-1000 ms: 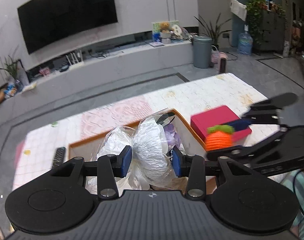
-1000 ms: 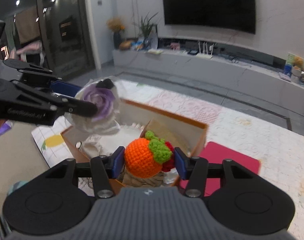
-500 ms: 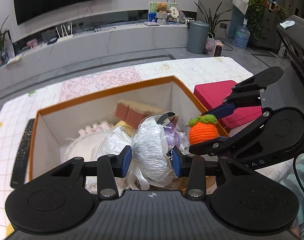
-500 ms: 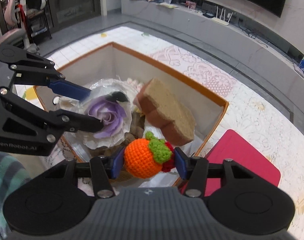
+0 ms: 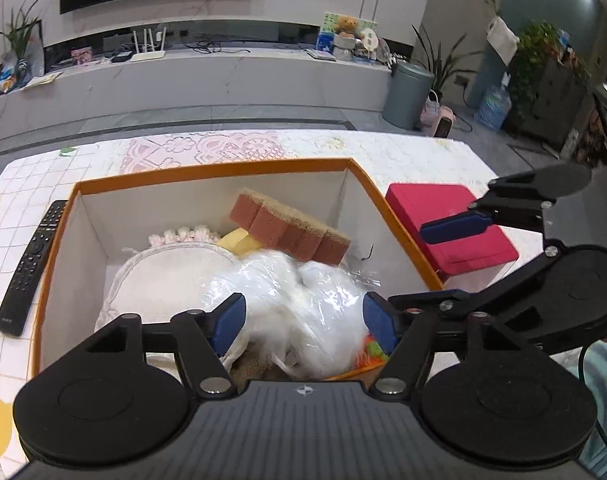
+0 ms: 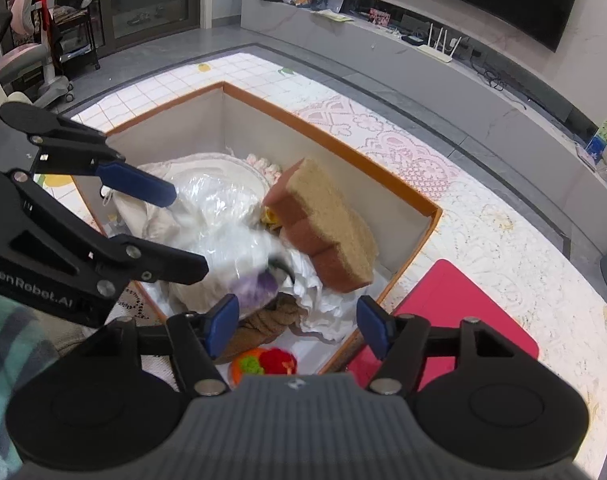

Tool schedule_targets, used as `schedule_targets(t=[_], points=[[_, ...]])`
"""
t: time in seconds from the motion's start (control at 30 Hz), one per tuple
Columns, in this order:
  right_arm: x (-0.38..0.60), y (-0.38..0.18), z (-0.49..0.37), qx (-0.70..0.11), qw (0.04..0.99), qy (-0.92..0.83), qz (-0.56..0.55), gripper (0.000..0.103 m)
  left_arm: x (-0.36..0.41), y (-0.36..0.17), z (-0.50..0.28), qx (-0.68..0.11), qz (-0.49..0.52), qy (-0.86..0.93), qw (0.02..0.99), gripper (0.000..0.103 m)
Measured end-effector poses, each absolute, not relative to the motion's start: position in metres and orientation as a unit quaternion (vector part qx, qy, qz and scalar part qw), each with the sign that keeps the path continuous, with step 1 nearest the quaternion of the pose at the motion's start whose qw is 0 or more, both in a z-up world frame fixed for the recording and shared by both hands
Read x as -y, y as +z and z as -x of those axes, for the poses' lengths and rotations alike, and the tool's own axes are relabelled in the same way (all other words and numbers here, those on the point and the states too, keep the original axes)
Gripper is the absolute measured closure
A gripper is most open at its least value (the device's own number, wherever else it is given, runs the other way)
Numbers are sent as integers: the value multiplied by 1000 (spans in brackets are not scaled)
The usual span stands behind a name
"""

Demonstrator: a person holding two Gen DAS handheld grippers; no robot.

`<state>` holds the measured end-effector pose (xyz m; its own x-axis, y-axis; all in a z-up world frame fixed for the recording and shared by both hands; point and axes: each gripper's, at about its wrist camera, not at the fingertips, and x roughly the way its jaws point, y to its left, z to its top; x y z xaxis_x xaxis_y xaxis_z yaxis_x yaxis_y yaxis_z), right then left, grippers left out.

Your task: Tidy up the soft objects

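Observation:
An orange-rimmed box (image 5: 207, 170) (image 6: 331, 126) stands on the table and holds soft things. The plastic-wrapped purple flower (image 5: 303, 300) (image 6: 239, 252) lies in it, free of any finger. The orange crochet fruit (image 6: 263, 362) (image 5: 369, 350) lies at the box's near corner. A brown sponge (image 5: 287, 232) (image 6: 327, 224) leans against a white round cushion (image 5: 167, 276). My left gripper (image 5: 303, 322) is open just above the flower. My right gripper (image 6: 295, 326) is open above the fruit.
A red flat box (image 5: 447, 228) (image 6: 447, 312) lies right of the orange box. A black remote (image 5: 31, 264) lies left of it. The table has a white patterned cloth (image 6: 483, 216). A TV bench runs along the far wall.
Both grippers have opened. The wrapped flower and the crochet fruit have dropped into the box. Both grippers have lowered closer to the box.

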<state>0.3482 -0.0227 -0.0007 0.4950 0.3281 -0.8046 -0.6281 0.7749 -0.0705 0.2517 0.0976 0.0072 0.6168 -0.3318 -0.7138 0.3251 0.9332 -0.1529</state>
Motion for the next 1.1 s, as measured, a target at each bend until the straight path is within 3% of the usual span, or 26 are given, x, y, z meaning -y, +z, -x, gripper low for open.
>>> schedule_targets(t=[0.17, 0.47, 0.57, 0.97, 1.1], points=[[30, 17, -331, -394, 858, 274, 180, 29, -98, 33, -235, -376, 5, -180, 909, 24], [48, 77, -281, -335, 895, 246, 160, 27, -99, 92, -184, -293, 24, -151, 944, 24], [58, 100, -258, -315, 912, 222, 141, 14, -97, 105, -162, -257, 22, -127, 958, 25], [93, 150, -147, -245, 957, 142, 62, 12, -76, 129, -76, -149, 29, -69, 986, 24], [106, 158, -111, -216, 968, 121, 48, 7, -61, 130, -56, -122, 26, -47, 991, 13]])
